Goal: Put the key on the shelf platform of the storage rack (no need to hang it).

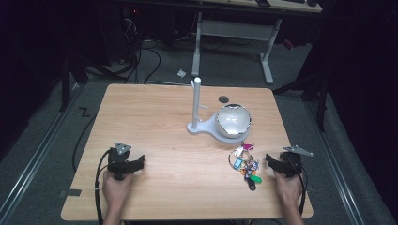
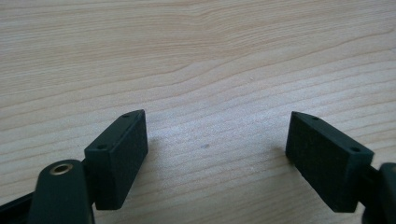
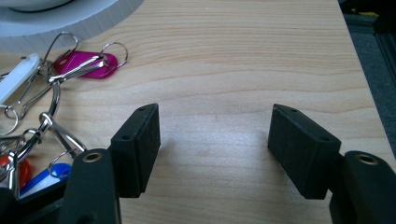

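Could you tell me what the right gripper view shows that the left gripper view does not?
Right gripper view alone: a bunch of key tags on rings, with a pink tag, lying left of the right hand-held gripper, and the white stand base at top left. Left gripper view alone: the left hand-held gripper over bare wood. Shared: the wooden table, and open jaws with nothing between them.
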A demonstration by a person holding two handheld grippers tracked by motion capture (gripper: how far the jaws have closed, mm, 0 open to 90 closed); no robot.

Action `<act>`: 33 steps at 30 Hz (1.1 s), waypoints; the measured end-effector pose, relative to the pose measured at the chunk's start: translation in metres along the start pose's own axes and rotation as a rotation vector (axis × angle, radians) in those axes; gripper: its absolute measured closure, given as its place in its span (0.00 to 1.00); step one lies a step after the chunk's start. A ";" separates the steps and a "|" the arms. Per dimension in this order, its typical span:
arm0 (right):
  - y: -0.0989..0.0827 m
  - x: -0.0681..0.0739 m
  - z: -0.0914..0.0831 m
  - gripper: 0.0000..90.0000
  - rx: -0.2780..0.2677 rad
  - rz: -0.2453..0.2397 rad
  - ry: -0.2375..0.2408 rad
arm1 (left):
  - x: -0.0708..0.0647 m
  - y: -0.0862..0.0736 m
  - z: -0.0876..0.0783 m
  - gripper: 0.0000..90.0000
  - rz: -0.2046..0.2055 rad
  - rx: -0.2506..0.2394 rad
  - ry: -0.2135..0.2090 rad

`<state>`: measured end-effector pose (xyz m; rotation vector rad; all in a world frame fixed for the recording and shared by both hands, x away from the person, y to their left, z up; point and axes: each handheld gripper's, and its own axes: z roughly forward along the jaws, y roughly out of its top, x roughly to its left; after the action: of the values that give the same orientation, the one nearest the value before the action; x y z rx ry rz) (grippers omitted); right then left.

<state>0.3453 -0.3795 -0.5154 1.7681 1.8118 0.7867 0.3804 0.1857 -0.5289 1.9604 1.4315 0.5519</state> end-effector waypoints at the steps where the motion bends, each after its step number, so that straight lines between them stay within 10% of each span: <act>1: 0.001 0.000 0.000 0.39 0.007 0.008 0.003 | 0.000 0.000 0.000 0.24 0.000 0.000 0.000; 33: -0.004 0.065 -0.037 0.45 -0.008 -0.222 0.250 | 0.000 0.000 0.000 0.24 0.002 0.000 0.002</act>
<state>0.3141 -0.3170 -0.4885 1.4832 2.1183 0.9548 0.3804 0.1855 -0.5289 1.9618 1.4312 0.5544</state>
